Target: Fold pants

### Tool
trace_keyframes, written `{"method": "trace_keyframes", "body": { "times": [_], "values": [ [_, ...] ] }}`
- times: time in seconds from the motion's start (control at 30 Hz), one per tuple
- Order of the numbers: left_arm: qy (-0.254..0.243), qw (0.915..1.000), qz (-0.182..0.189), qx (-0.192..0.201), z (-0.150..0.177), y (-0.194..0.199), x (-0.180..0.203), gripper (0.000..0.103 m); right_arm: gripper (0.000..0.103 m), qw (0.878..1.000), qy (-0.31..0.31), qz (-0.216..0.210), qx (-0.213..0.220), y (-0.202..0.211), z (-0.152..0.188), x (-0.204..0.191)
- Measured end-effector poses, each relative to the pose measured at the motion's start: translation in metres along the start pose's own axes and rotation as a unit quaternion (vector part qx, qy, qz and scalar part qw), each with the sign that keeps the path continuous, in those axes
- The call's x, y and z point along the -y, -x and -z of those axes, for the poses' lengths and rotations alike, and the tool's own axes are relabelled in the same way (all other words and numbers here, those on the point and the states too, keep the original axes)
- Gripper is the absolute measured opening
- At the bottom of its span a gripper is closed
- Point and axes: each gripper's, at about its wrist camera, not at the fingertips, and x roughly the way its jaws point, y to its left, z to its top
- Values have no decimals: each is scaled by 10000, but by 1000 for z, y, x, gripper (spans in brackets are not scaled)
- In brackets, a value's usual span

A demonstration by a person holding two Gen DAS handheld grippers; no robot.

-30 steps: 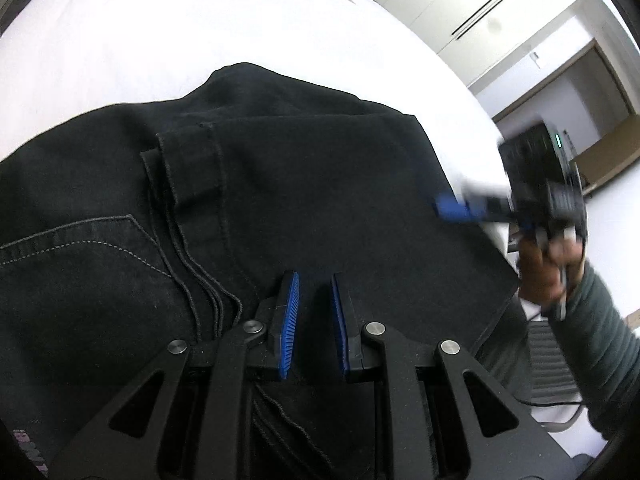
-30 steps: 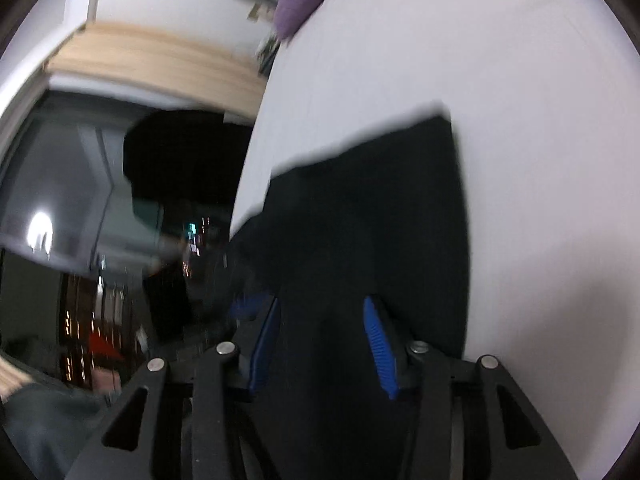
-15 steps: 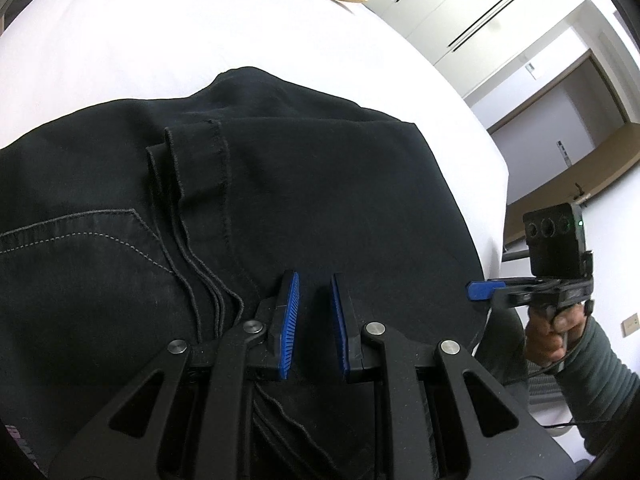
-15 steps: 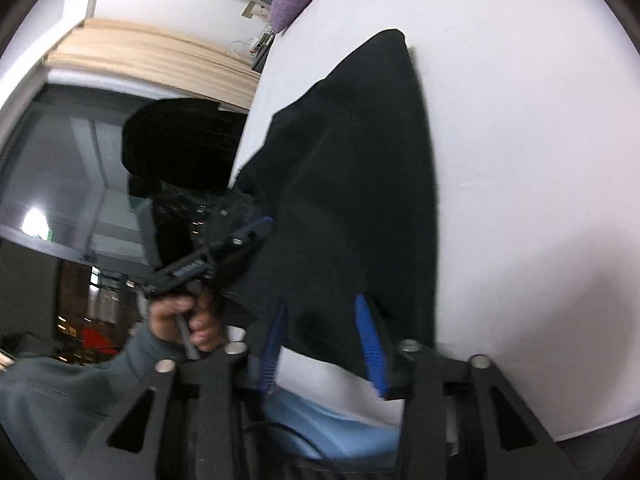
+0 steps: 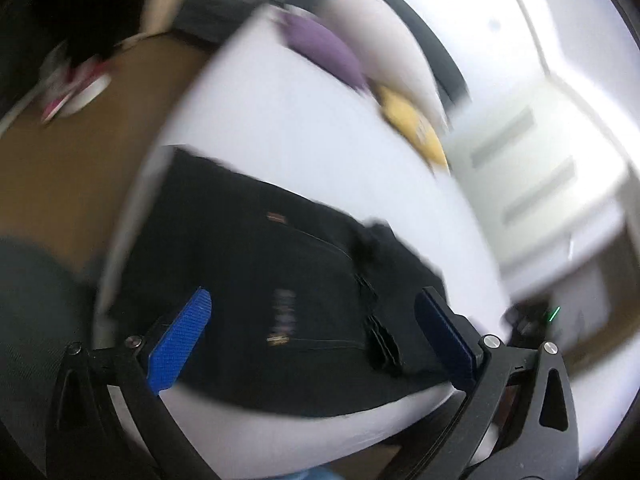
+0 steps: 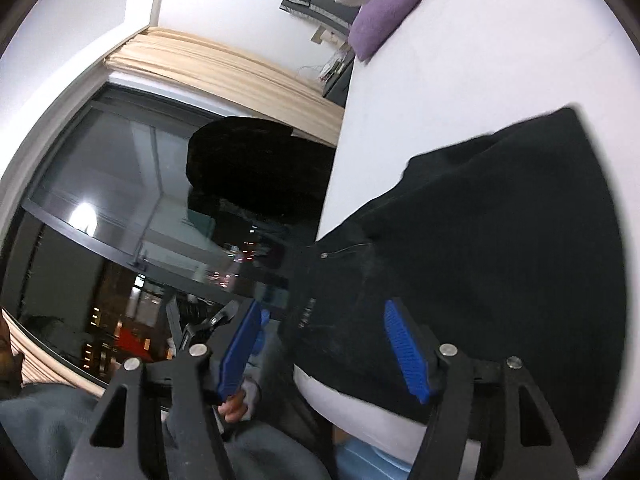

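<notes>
Both grippers have let go and pulled back since half a second ago: the left gripper [image 5: 312, 332], then nearly closed low over the pants, now hangs spread wide with nothing between its blue pads, and its view is smeared by motion. Its fingers frame the pants [image 5: 288, 280] from above without touching them. The right gripper [image 6: 328, 348] is also spread wide and empty, hovering just off the near edge of the bed [image 6: 500, 60]. Between its fingers the near edge of the pants [image 6: 500, 248] shows. The pants lie as a dark folded bundle at the near edge of the bed, partly draped over that edge, with a stack of layered hems or folds visible in the left view. Farther up the bed, near its far end, sit a purple pillow [image 6: 384, 20] and a yellow pillow [image 5: 412, 124]. The fabric looks like black denim: probably fairly heavy, soft but thick, not slippery, not fragile. A good hold would likely be on the stacked edge or a corner, pinching all layers together so they do not slide apart.
</notes>
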Motion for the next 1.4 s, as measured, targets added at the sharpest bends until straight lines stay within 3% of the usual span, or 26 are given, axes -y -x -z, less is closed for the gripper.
{"method": "trace_keyframes", "body": {
  "times": [0.07,0.2,0.43,0.53,0.67,0.77,0.83,0.9,1.17,1.27,1.3,1.33,1.4],
  "values": [
    [803,9964,41,267,3,18,-36,103,68,9998,-116,-180,-15,-18,-4,4],
    [1799,9835,114,150,14,16,-79,102,68,9986,-275,-448,52,-44,-14,8],
    [2224,9741,414,6,27,-2,-95,102,67,9980,-197,-564,221,-40,-22,-3],
    [2451,9679,540,-130,31,-21,-107,91,64,9970,-303,-633,331,-37,-20,3],
    [2697,9600,752,-30,38,-30,-121,90,62,9961,-382,-684,409,-35,-20,7],
    [2886,9539,823,-35,40,-34,-131,73,62,9966,-380,-630,363,-37,-21,10],
    [2976,9510,833,-72,40,-36,-135,49,62,9969,-403,-588,323,-42,-24,13],
    [2988,9504,852,-153,41,-40,-139,31,62,9980,-378,-456,212,-47,-28,15],
    [2585,9612,955,-137,28,-25,-122,20,62,9985,-235,273,-405,-73,-56,21],
    [2369,9670,930,-110,19,-22,-110,19,62,9902,-324,989,-927,-92,-57,38],
    [2303,9686,932,-103,16,-20,-106,19,57,9836,-390,1304,-1182,-102,-52,49],
    [2235,9701,942,-93,12,-19,-100,18,43,9804,-312,1478,-1268,-107,-47,55],
    [1994,9757,909,-63,4,-16,-86,18,34,9838,-231,1442,-1038,-103,-42,62]
  ]
}}
